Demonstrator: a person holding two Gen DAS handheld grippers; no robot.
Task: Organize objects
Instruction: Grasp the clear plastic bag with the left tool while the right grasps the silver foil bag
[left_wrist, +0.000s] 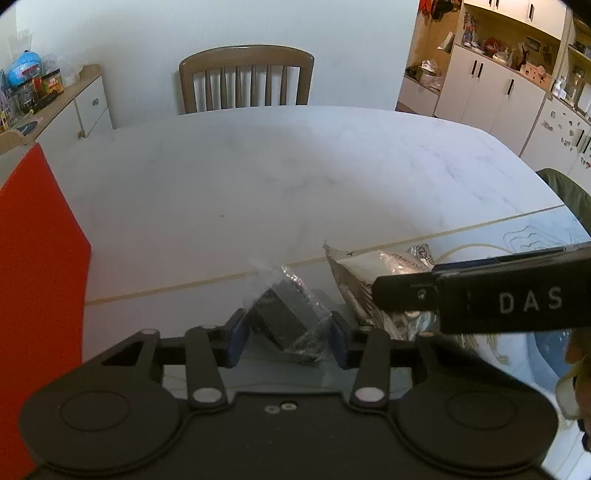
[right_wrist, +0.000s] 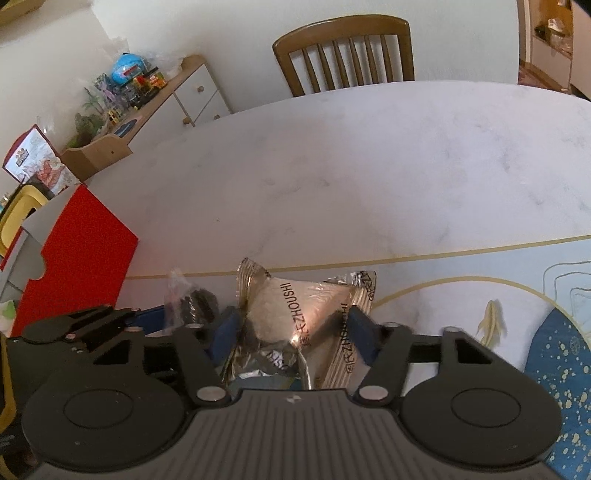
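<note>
In the left wrist view my left gripper (left_wrist: 288, 334) is shut on a clear plastic bag holding a black object (left_wrist: 284, 314), with the blue pads (left_wrist: 236, 338) pressing both sides. Just to its right lies a silver foil packet (left_wrist: 351, 273), partly hidden by my right gripper (left_wrist: 384, 293), which reaches in from the right. In the right wrist view my right gripper (right_wrist: 295, 332) is shut on that foil packet (right_wrist: 295, 306), which bears black lettering and is squeezed into a puffed wedge. The clear bag (right_wrist: 192, 301) and the left gripper (right_wrist: 147, 317) show at its left.
A red box (left_wrist: 37, 277) (right_wrist: 77, 251) stands at the table's left side. The white marble table (left_wrist: 277, 177) stretches ahead to a wooden chair (left_wrist: 245, 79). A pale placemat with gold lines and a blue patch (right_wrist: 517, 295) lies under the grippers. A hand (left_wrist: 576, 369) shows at the right.
</note>
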